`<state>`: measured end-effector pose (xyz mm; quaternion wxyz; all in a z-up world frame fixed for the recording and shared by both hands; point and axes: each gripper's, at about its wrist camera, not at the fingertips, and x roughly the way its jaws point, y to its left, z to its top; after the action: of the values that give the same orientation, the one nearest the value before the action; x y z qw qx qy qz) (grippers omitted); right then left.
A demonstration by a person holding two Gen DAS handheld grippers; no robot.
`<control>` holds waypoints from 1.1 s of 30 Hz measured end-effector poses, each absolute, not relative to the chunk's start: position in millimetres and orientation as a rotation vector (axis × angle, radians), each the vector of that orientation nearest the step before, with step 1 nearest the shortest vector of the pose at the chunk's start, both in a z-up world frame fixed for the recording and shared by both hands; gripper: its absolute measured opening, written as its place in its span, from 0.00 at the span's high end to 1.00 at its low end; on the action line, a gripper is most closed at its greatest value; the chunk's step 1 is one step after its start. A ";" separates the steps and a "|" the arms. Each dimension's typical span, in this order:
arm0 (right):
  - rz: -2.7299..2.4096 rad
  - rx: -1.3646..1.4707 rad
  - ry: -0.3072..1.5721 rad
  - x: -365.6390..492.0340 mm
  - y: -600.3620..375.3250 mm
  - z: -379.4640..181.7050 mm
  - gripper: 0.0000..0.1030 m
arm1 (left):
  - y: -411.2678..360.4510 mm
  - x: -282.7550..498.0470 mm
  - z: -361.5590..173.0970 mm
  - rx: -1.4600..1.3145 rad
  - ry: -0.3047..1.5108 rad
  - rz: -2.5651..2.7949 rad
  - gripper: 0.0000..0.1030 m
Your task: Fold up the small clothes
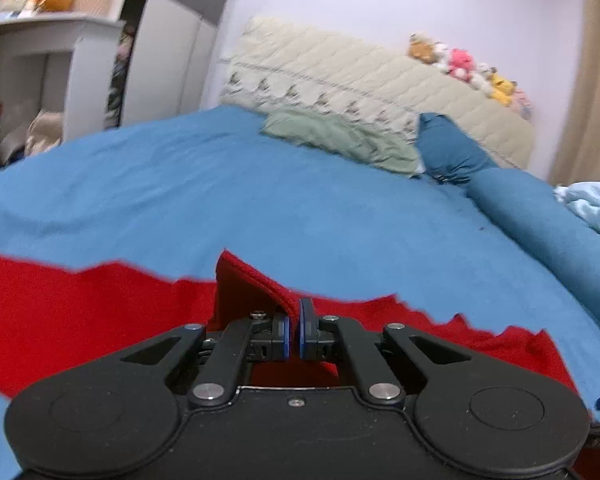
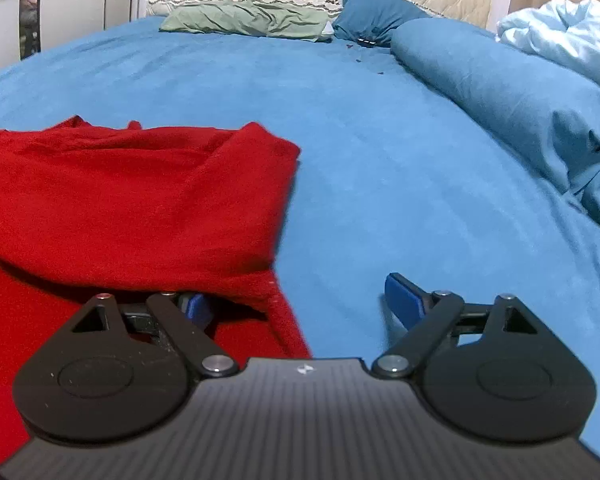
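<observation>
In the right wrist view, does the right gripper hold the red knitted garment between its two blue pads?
No, the right gripper stands wide open; the red knitted garment only drapes over one blue pad.

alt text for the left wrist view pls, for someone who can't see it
The left hand-held gripper is shut on a raised fold of a red garment lying on a bed with a blue sheet. Behind are a green pillow, a blue pillow, a cream quilted headboard topped with plush toys, and a white shelf at left.
</observation>
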<state>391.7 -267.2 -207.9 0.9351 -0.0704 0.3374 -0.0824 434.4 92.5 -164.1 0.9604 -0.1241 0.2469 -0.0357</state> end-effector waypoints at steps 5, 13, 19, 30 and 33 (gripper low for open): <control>-0.174 -0.132 0.697 381.2 -279.7 -203.6 0.27 | 102.8 421.9 -179.9 -0.255 0.546 -0.070 0.96; -0.156 -0.167 0.747 371.8 -280.0 -199.6 0.26 | 116.2 396.5 -188.8 -0.194 0.641 -0.079 0.62; -0.019 -0.139 0.644 348.1 -268.0 -166.5 0.12 | 123.4 386.0 -148.7 -0.118 0.554 -0.026 0.40; 0.046 0.037 0.668 421.5 -239.4 -204.2 0.03 | 106.8 419.1 -202.8 -0.122 0.724 -0.190 0.31; 0.063 0.010 0.673 413.6 -247.1 -216.4 0.03 | 114.3 418.0 -196.6 -0.162 0.755 -0.198 0.31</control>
<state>413.6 -247.1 -216.4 0.9434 0.0050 0.3301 0.0309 418.0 114.3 -196.6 0.9217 -0.0787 0.3675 -0.0964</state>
